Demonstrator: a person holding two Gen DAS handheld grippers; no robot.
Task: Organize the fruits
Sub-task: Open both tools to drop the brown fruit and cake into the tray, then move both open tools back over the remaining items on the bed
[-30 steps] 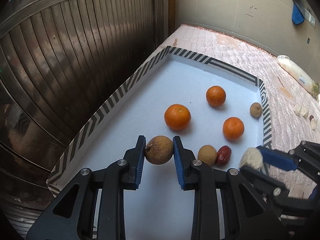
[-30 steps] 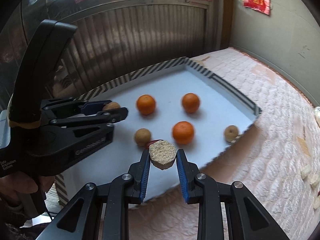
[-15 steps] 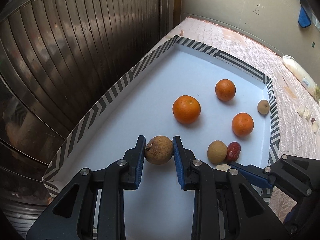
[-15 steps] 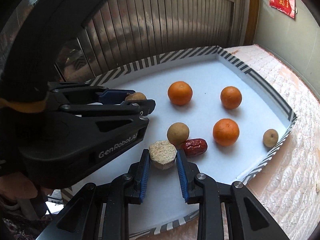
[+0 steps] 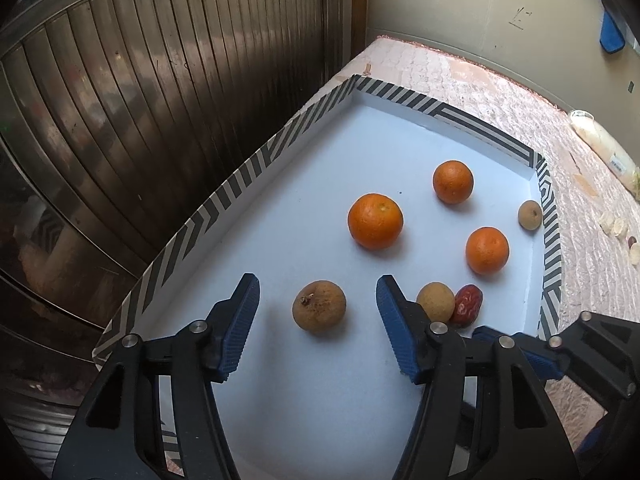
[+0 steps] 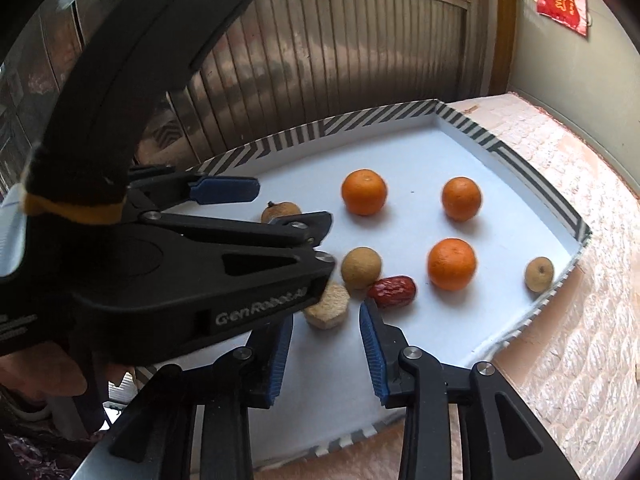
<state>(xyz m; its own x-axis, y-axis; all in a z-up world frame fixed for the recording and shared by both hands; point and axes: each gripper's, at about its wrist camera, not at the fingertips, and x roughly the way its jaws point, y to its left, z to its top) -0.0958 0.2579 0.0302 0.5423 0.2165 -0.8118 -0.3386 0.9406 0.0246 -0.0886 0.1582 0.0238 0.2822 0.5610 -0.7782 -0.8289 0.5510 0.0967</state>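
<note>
Sorting looks well along: the tray [image 5: 549, 216] already holds three oranges [image 5: 375, 221], three brown round fruits [image 5: 319, 306], one red date [image 5: 466, 305] and one pale cut piece [image 6: 327, 306]. The left gripper [image 5: 316, 322] and right gripper [image 6: 325, 354] have just been opening, fingers now clear of the fruit. A few bits remain outside on the quilt [image 5: 592, 280].

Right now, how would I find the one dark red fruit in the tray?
Find the white tray with the black-and-white striped rim, then the three oranges, the nearest being this orange. Just beside it, toward the right gripper, lies the red date, touching a round tan longan. It alone is dark red, wrinkled and oblong.
</note>
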